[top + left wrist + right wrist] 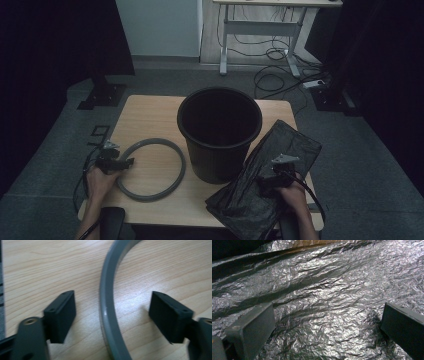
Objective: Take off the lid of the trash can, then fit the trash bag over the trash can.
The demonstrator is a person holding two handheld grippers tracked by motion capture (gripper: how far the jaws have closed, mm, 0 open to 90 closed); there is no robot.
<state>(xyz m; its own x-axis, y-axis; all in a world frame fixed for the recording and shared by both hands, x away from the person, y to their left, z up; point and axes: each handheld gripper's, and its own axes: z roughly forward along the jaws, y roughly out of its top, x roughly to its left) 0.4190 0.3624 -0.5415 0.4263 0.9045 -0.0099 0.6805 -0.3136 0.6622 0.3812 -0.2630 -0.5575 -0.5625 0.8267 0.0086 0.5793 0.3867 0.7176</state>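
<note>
A person's two hands work at a pale wooden worktop (150, 110), each holding a black two-jaw tool. At the lower left of the high view, the left tool (129, 162) sits at the left arc of a grey plastic ring (177, 155) that lies flat on the wood. In the left gripper view the ring's grey band (107, 305) runs up the middle of the frame between the two black pads (62, 315); the jaws stand wide, clear of the band on both sides, gripping nothing.

At the centre of the high view a round black plastic bin (220, 132) stands upright, its mouth open, just right of the ring. Against the bin's right side lies a crumpled black plastic bag (290, 145), spread from the centre right down to the lower edge of the worktop. The right tool (263, 181) rests over the bag at the lower right. In the right gripper view the bag's wrinkled, shiny film (324, 302) stretches across the frame, and the jaws stand apart at the lower corners, open, with the film beneath them rather than pinched.

Beyond the worktop, at the top of the high view, a white-legged desk (260, 25) stands over trailing cables (280, 70) on a grey floor.
</note>
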